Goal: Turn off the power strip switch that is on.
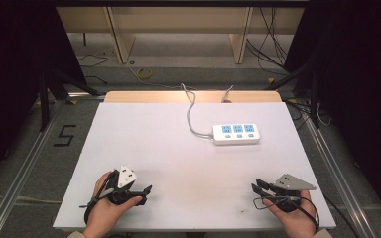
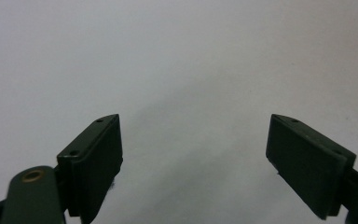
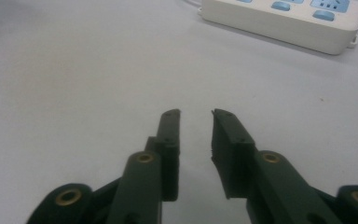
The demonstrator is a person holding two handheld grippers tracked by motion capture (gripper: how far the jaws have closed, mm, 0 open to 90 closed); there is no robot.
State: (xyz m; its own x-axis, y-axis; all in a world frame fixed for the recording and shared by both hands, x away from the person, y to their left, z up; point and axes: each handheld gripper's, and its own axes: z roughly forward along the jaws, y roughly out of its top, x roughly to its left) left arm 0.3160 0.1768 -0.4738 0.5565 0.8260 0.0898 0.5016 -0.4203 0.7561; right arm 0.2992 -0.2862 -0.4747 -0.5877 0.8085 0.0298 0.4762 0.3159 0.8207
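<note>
A white power strip [image 1: 236, 134] with three blue-faced sockets lies on the right half of the white table board [image 1: 178, 144]; its grey cable [image 1: 191, 111] runs off the far edge. In the right gripper view, the power strip [image 3: 284, 18] lies ahead and to the right. My left gripper [image 1: 148, 191] rests near the front left edge in a hand, pointing right. Its jaws [image 2: 193, 119] stand wide open over bare board. My right gripper [image 1: 256, 184] sits at the front right in the other hand, pointing left. A narrow gap separates its jaws [image 3: 195, 113], and nothing is between them.
Black curtains flank the table on both sides. Behind the far edge are wooden furniture legs [image 1: 121, 34] and loose cables on the floor. A black "5" mark [image 1: 64, 135] is on the floor at the left, beside a metal rail.
</note>
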